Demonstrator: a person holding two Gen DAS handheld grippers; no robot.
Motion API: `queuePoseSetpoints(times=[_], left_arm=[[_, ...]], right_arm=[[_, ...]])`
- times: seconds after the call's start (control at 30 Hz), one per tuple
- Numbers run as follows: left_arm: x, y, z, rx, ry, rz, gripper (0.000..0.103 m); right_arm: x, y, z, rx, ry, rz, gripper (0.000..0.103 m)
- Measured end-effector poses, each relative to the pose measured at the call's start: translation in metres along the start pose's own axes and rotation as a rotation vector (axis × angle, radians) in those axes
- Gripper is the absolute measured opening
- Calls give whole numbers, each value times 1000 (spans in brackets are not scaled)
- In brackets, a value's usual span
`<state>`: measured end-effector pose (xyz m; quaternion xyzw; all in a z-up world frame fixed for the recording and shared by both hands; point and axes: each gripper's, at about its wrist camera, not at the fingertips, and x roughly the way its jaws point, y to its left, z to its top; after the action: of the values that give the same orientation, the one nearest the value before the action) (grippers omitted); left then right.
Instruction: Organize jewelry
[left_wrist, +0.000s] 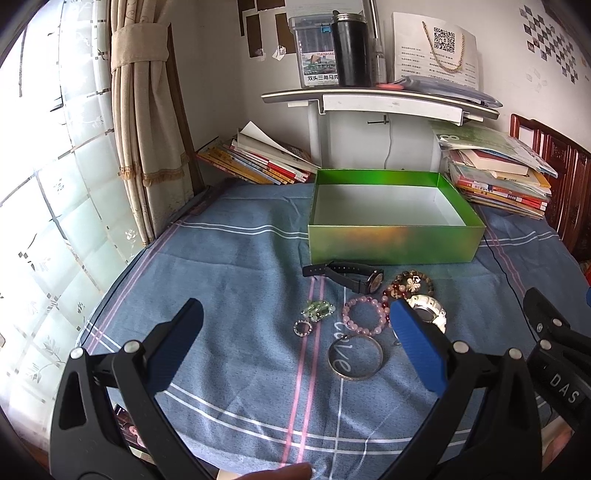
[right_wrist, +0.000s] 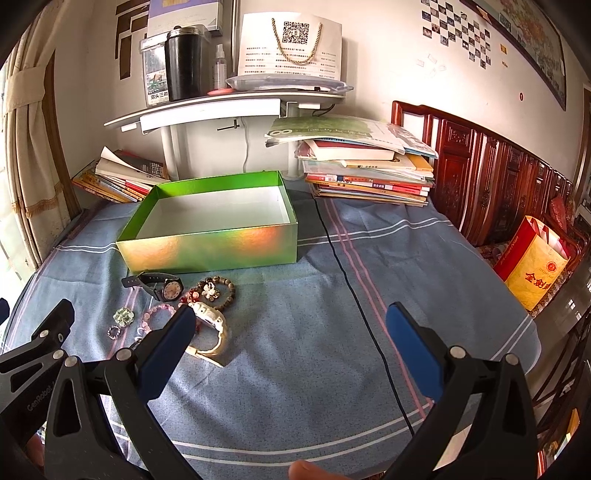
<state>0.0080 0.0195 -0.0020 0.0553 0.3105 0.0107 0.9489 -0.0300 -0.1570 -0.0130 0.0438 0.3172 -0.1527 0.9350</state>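
An empty green box (left_wrist: 395, 242) (right_wrist: 207, 247) with a white inside stands on the blue cloth. In front of it lie a black watch (left_wrist: 354, 277) (right_wrist: 162, 286), a brown bead bracelet (left_wrist: 413, 282) (right_wrist: 218, 290), a white watch (left_wrist: 430, 314) (right_wrist: 212, 319), a pink bead bracelet (left_wrist: 364, 315) (right_wrist: 159, 312), a green bead cluster (left_wrist: 317, 310) (right_wrist: 123, 316), a small ring (left_wrist: 303, 328) (right_wrist: 114, 332) and a metal bangle (left_wrist: 355, 356). My left gripper (left_wrist: 299, 339) is open above the jewelry. My right gripper (right_wrist: 291, 339) is open, right of the jewelry.
Stacks of books lie behind the box at the left (left_wrist: 258, 162) and right (right_wrist: 369, 173). A white shelf (left_wrist: 369, 98) holds a black cup and a clear container. A black cable (right_wrist: 351, 288) crosses the cloth. A carved wooden bench (right_wrist: 498, 184) and a red-yellow bag (right_wrist: 532, 262) stand at the right.
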Motion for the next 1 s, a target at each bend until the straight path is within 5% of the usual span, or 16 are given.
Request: queuePoseSetpoints(times=[1.0], left_arm=[[7,0,-2,2,24,2,100]], right_arm=[[9,4,-5,-8,25,2,100]])
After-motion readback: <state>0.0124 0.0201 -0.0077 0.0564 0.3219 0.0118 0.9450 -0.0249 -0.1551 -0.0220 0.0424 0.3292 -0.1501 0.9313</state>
